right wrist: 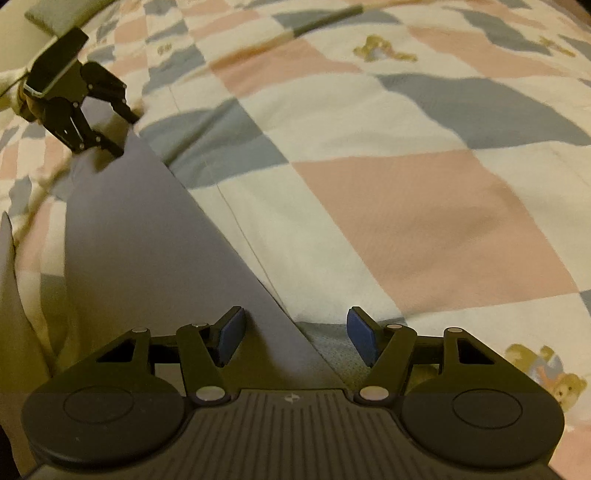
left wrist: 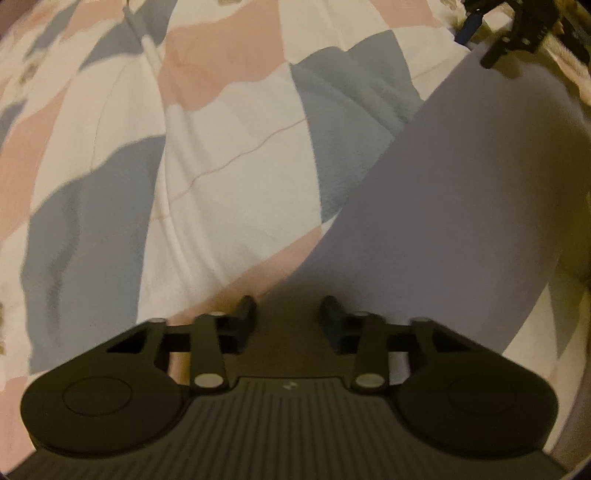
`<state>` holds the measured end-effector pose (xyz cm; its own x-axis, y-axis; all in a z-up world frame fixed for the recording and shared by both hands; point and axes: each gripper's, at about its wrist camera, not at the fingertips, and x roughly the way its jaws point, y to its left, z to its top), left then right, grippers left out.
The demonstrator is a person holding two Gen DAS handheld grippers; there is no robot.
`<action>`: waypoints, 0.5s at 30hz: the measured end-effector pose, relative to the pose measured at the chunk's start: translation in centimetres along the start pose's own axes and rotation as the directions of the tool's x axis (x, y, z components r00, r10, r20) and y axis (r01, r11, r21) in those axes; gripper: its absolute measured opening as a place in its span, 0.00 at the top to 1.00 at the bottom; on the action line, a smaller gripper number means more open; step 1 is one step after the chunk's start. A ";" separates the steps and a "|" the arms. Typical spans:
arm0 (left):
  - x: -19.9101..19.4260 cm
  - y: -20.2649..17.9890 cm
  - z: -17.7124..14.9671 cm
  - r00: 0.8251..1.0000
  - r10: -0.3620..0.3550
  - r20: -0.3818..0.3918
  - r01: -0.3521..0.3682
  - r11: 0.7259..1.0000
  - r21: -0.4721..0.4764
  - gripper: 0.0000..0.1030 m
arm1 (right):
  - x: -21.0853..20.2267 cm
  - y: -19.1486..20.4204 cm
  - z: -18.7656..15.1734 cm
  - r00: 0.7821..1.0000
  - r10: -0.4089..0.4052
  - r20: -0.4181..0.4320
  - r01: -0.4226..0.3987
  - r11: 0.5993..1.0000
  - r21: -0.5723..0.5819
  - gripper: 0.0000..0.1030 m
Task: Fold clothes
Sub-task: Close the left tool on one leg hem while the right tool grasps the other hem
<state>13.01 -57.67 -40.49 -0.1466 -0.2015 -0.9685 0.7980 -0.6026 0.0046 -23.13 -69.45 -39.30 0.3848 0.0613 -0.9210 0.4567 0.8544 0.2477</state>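
A plain lavender garment [left wrist: 461, 184] lies spread flat on a checked quilt [left wrist: 229, 155]. In the left wrist view, my left gripper [left wrist: 289, 314] points down at the garment's near corner. Its fingers stand a little apart, with the shadowed cloth edge in the gap. In the right wrist view, the garment [right wrist: 140, 229] narrows to a point between the blue pads of my right gripper [right wrist: 295, 332]. That gripper is open and its pads are clear of the cloth. Each gripper also shows in the other's view, at the far end of the garment: the right gripper [left wrist: 480, 46] and the left gripper [right wrist: 123, 134].
The quilt [right wrist: 424, 221] has pink, blue-grey and cream patches with teddy-bear prints [right wrist: 384, 48]. A thin stick-like object [right wrist: 321, 24] lies on it at the far side. A grey folded item [right wrist: 55, 14] sits at the top left corner.
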 end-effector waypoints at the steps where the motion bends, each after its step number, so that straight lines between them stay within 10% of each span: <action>1: -0.4 -0.5 -0.2 1.000 0.029 0.006 -0.029 1.000 0.011 0.80 | 0.4 0.0 0.0 1.000 0.002 -0.012 -0.002 1.000 -0.003 0.47; 4: -1.9 -2.2 -1.0 0.993 0.116 0.035 -0.117 0.993 0.030 0.96 | 0.8 0.7 -0.2 1.000 -0.003 -0.027 0.002 1.000 -0.026 0.96; 9: -6.7 -6.3 -3.1 0.965 0.244 0.095 -0.248 0.969 0.023 0.99 | -2.0 3.7 -1.8 0.992 -0.104 0.070 0.109 0.992 -0.071 0.98; 15: -14.3 -15.4 -8.8 0.916 0.380 0.128 -0.371 0.924 -0.087 0.98 | -9.8 13.1 -6.6 0.930 -0.254 0.265 0.299 0.943 -0.148 1.00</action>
<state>7.93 -38.71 -28.90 0.0941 -0.5123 -0.8536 0.8431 -0.4150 0.3421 -26.18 -55.49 -29.04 0.4550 -0.2964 -0.8397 0.4270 0.9001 -0.0864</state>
